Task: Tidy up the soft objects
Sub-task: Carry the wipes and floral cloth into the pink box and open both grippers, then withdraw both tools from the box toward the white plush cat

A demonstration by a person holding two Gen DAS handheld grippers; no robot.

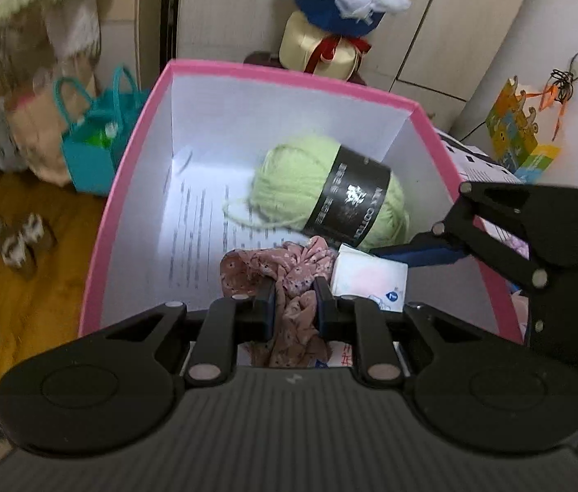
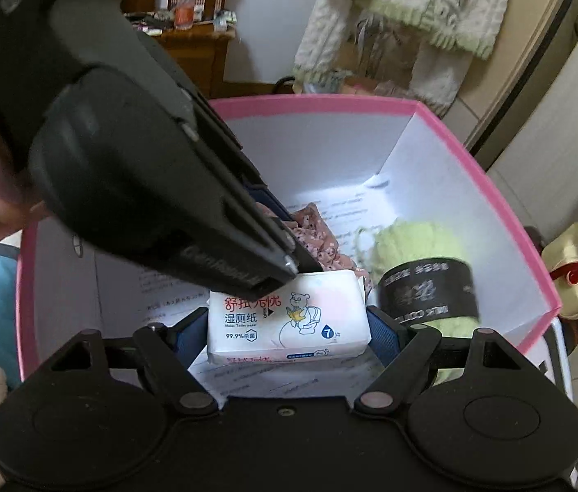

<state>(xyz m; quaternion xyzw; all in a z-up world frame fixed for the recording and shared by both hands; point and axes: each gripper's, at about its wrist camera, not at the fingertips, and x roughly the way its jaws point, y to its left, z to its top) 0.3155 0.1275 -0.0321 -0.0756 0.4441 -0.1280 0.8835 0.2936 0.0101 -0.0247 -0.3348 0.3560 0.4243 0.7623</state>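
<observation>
A pink box (image 1: 133, 156) with white inner walls holds a light green yarn ball (image 1: 297, 172) with a black label. My left gripper (image 1: 293, 293) is shut on a pink floral cloth (image 1: 289, 270) and holds it inside the box. My right gripper (image 2: 289, 324) is shut on a white wet-wipe pack (image 2: 284, 315), low inside the box (image 2: 313, 100). In the right wrist view the left gripper's black body (image 2: 157, 188) crosses above the pack, with the cloth (image 2: 317, 229) behind it and the yarn (image 2: 416, 246) at right.
Printed paper (image 1: 198, 229) lines the box floor. A teal bag (image 1: 92, 139) stands left of the box on a wooden floor. A blue and cream gift bundle (image 1: 338, 20) stands behind it. Knit garments (image 2: 412, 4) hang beyond the box in the right wrist view.
</observation>
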